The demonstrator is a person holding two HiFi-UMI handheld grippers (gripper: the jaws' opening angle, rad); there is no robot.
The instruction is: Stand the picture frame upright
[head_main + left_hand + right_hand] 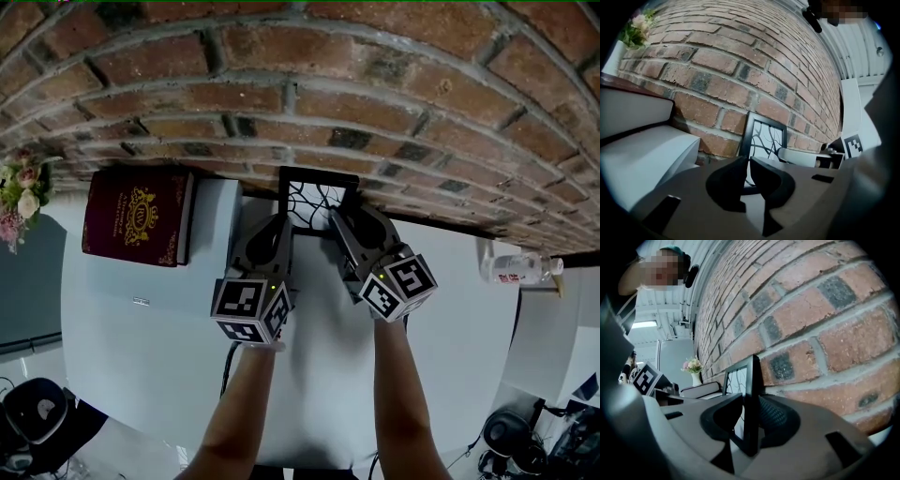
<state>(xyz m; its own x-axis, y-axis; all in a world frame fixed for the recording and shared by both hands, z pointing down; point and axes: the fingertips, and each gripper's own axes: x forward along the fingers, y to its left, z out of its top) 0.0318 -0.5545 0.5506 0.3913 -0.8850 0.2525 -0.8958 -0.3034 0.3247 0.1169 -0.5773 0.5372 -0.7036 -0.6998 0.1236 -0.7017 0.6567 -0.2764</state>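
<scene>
Picture frame stands near-upright on the desk, leaning on the brick wall. Right gripper pinches its side rail. Left gripper is nearly pressed together and empty. Judged light, rigid, with a fragile pane: grip the rails only.

Black picture frame, black branching lines on white. Red-brown brick wall, a few bricks charcoal. Upper left, a maroon book with gold ornament; pink and cream flowers at the left edge.
</scene>
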